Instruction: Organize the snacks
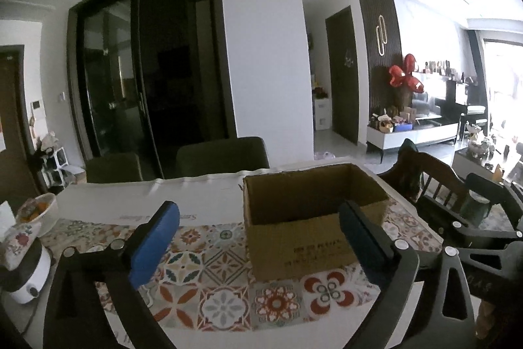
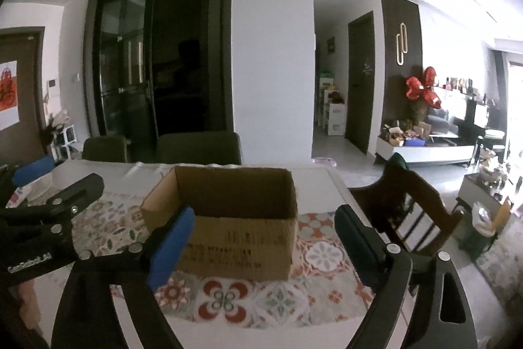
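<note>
Snacks are nowhere in sight yet, only an open cardboard box (image 2: 225, 218) standing upright on the patterned cloth (image 1: 228, 300) of the tabletop (image 1: 108, 195), its inside hidden from both cameras. Left gripper (image 1: 258, 247) and right gripper (image 2: 264, 246) both hover above the near edge with jaws spread wide and nothing between them, so this looks like the very start. Next call: find a snack, perhaps by the bowl (image 1: 39, 215) at far left.
</note>
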